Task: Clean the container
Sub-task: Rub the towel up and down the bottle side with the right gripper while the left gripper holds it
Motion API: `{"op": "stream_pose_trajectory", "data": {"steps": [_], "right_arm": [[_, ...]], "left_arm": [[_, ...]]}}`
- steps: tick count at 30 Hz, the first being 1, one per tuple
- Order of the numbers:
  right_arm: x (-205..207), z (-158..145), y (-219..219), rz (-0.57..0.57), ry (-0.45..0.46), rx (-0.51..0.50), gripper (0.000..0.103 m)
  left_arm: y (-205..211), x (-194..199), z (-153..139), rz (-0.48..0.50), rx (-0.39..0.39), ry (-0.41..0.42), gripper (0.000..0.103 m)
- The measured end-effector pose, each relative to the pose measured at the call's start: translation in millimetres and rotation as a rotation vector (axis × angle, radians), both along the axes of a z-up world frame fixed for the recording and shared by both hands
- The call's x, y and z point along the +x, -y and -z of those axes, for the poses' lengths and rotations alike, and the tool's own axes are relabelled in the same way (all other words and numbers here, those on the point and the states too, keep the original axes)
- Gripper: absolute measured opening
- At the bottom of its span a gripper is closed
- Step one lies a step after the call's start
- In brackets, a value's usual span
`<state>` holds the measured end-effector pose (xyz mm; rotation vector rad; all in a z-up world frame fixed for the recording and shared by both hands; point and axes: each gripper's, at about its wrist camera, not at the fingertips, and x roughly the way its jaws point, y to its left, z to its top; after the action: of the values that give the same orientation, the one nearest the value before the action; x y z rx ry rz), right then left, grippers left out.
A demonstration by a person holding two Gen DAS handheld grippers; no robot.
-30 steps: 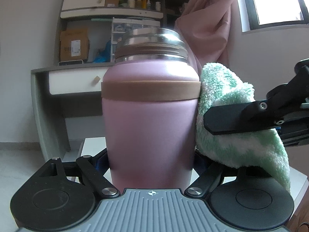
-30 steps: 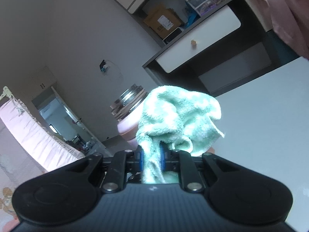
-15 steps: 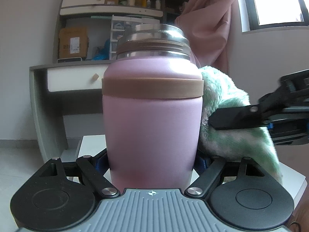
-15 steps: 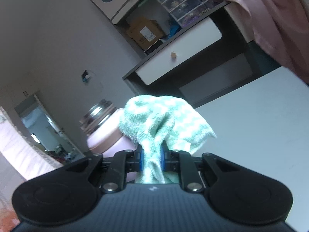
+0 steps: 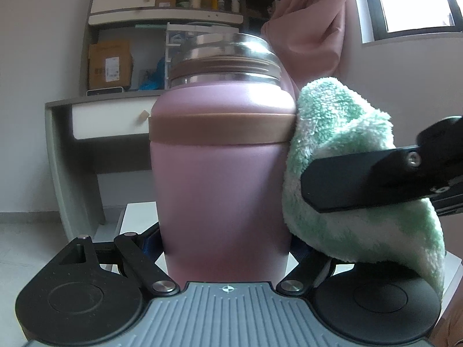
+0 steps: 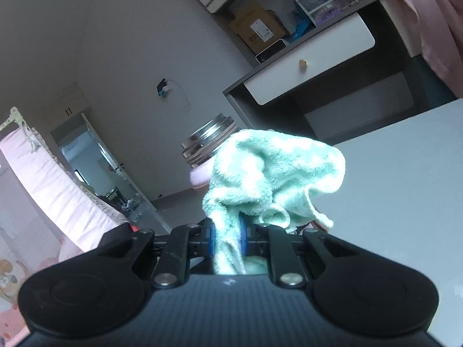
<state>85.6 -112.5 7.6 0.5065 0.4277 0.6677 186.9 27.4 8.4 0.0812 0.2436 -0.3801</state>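
Right now your left gripper [image 5: 225,248] is clamped around the lower body of the pink container [image 5: 222,179], which stands upright at the centre of the left wrist view. Your right gripper [image 6: 228,241] has its jaws pinched tight on the green cloth [image 6: 275,170], bunched against the container's right side. Keep the left grip firm, press the cloth flat against the wall, and wipe around it evenly.
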Motion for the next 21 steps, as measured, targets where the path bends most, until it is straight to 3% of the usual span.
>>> {"op": "stream_pose_trajectory", "data": {"steps": [7, 13, 18, 21], "right_arm": [[-10, -2, -7, 0.107, 0.038, -0.047, 0.016], [-10, 1, -5, 0.165, 0.013, -0.036, 0.016], [-25, 4, 9, 0.131, 0.018, -0.028, 0.016], [-13, 3, 15, 0.095, 0.02, -0.024, 0.016]], "left_arm": [[-1, 0, -1, 0.005, -0.011, 0.0, 0.083], [0, 1, 1, 0.008, -0.02, -0.007, 0.083], [4, -1, 1, 0.003, -0.02, -0.007, 0.083], [5, -2, 1, 0.001, -0.016, -0.006, 0.082]]}}
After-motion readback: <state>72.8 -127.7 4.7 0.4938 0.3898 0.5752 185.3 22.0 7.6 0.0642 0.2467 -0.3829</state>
